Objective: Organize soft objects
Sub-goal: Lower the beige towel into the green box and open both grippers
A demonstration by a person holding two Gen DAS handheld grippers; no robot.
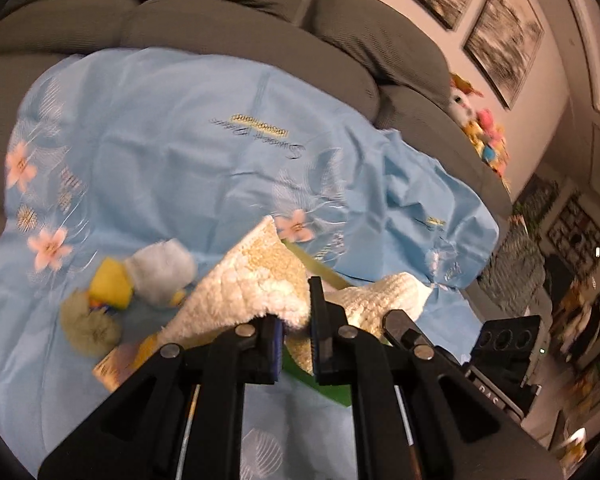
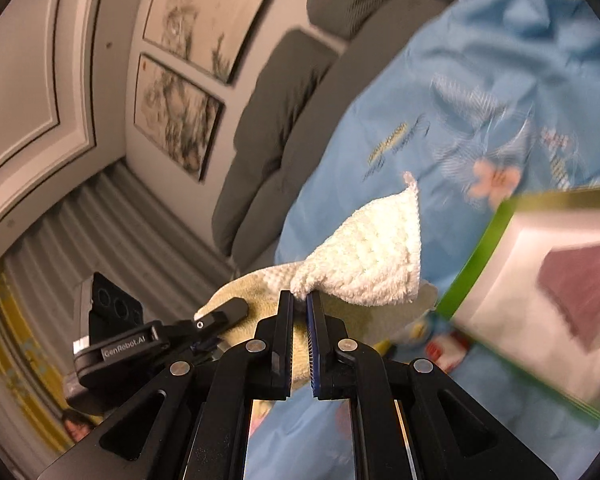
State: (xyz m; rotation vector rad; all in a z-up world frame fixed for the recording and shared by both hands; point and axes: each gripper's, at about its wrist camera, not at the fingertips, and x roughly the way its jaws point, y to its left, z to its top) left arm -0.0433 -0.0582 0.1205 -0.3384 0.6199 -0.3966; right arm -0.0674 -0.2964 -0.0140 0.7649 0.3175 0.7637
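Observation:
A cream and white knitted cloth (image 1: pixel 252 280) hangs lifted above the pale blue sheet (image 1: pixel 172 152) that covers the grey sofa. My left gripper (image 1: pixel 296 312) is shut on one edge of the cloth. In the right wrist view my right gripper (image 2: pixel 300 298) is shut on another corner of the same cloth (image 2: pixel 368 256), which stretches between the two. Each gripper shows in the other's view: the right gripper (image 1: pixel 400 322) and the left gripper (image 2: pixel 230 308). A yellow and light blue plush toy (image 1: pixel 140 276) and a fuzzy pale ball (image 1: pixel 90 326) lie on the sheet to the left.
A flat box with a green edge (image 2: pixel 540 300) lies on the sheet under and beside the cloth. Grey sofa cushions (image 1: pixel 220 20) rise behind. Several colourful plush toys (image 1: pixel 480 128) sit on the sofa arm at the right. Framed pictures (image 2: pixel 176 120) hang on the wall.

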